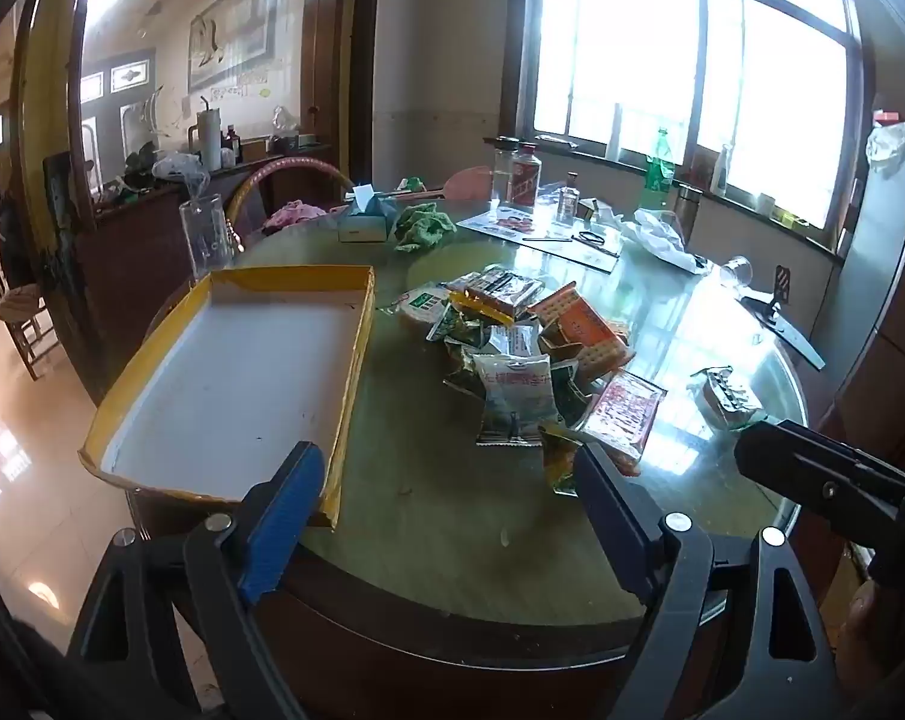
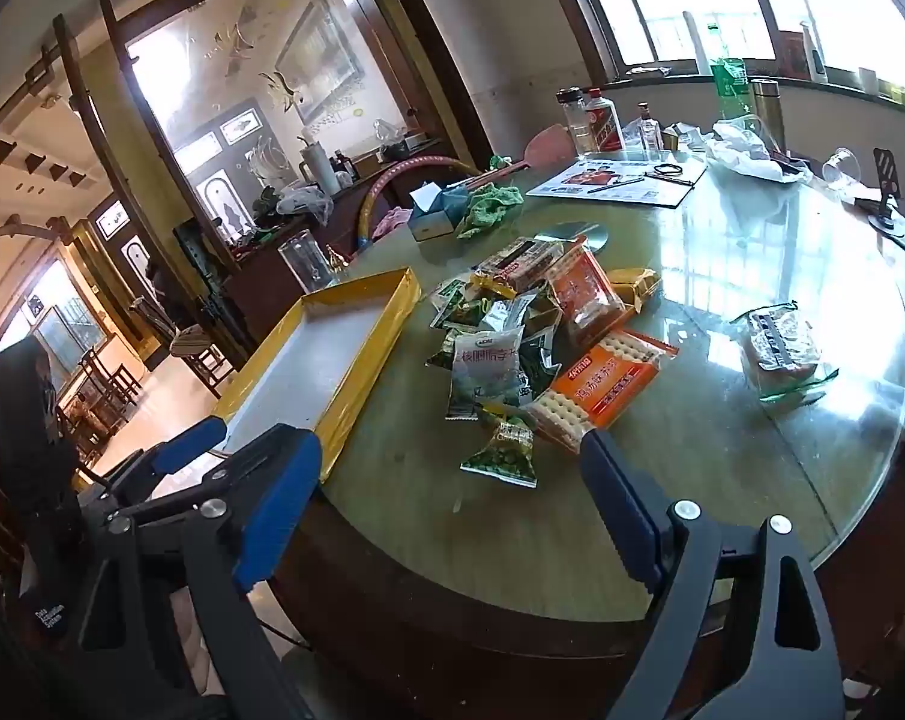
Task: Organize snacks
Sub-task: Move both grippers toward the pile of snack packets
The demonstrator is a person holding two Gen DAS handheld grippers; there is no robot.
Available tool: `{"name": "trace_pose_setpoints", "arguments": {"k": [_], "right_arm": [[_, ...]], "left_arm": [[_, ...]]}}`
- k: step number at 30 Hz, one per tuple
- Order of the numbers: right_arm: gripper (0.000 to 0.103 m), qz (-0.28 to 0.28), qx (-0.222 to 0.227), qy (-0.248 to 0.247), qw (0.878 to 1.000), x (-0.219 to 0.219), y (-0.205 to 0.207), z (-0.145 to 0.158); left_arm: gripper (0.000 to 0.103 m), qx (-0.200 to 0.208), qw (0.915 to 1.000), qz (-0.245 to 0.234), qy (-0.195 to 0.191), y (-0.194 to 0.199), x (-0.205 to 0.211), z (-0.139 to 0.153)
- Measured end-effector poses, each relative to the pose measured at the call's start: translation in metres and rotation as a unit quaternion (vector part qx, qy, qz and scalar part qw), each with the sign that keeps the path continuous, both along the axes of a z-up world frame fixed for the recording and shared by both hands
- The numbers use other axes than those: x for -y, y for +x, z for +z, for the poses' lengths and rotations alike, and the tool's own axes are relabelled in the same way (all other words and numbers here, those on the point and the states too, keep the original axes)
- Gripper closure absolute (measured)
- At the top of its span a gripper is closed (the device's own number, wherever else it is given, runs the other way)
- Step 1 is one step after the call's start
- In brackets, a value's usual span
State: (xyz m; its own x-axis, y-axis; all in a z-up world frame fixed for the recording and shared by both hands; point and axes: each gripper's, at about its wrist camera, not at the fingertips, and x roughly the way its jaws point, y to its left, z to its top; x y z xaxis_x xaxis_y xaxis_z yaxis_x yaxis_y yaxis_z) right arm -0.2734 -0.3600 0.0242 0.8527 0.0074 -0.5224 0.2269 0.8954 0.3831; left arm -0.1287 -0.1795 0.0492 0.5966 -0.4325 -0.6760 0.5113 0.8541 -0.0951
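Observation:
A pile of snack packets (image 1: 524, 354) lies in the middle of the round glass-topped table; it also shows in the right wrist view (image 2: 542, 336). An orange cracker pack (image 2: 602, 387) lies at its near side and a small green pea packet (image 2: 503, 453) nearest me. One clear-wrapped snack (image 2: 779, 348) lies apart to the right. An empty yellow-rimmed tray (image 1: 236, 378) sits at the table's left edge, also in the right wrist view (image 2: 326, 366). My left gripper (image 1: 446, 492) is open and empty above the near table edge. My right gripper (image 2: 452, 480) is open and empty, short of the pea packet.
The far side of the table (image 1: 452, 510) holds a tissue box (image 1: 365, 219), a green cloth (image 1: 422, 228), bottles (image 1: 521, 177), a white plastic bag (image 1: 662, 237), a tipped glass (image 1: 737, 270) and a phone stand (image 1: 776, 300). A glass jug (image 1: 203, 234) stands behind the tray.

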Motion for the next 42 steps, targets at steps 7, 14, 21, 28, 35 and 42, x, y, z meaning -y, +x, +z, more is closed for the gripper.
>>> {"name": "trace_pose_setpoints", "arguments": {"k": [7,14,21,28,35,42], "right_arm": [[0.015,-0.010,-0.015,0.016,1.000,0.002,0.010,-0.008],[0.015,-0.025,-0.022,0.018,0.999,0.006,0.017,-0.014],[0.015,-0.047,-0.036,0.029,0.998,0.012,0.026,-0.019],[0.015,-0.066,-0.070,0.020,0.995,0.017,0.047,-0.019],[0.015,-0.086,-0.106,0.041,0.990,0.034,0.065,-0.046],[0.015,-0.117,-0.150,0.070,0.979,0.061,0.088,-0.073]], "left_arm": [[0.018,-0.017,0.9998,-0.007,0.002,0.012,-0.002,-0.009],[0.018,-0.022,0.9996,-0.017,-0.002,0.021,0.003,-0.015],[0.018,-0.013,0.9998,-0.017,0.004,0.031,0.001,-0.025],[0.018,-0.011,0.9999,-0.001,0.000,0.050,-0.005,-0.033],[0.018,-0.015,0.9998,-0.009,-0.012,0.056,-0.006,-0.042],[0.018,-0.025,0.9993,-0.027,-0.006,0.060,0.004,-0.054]]}}
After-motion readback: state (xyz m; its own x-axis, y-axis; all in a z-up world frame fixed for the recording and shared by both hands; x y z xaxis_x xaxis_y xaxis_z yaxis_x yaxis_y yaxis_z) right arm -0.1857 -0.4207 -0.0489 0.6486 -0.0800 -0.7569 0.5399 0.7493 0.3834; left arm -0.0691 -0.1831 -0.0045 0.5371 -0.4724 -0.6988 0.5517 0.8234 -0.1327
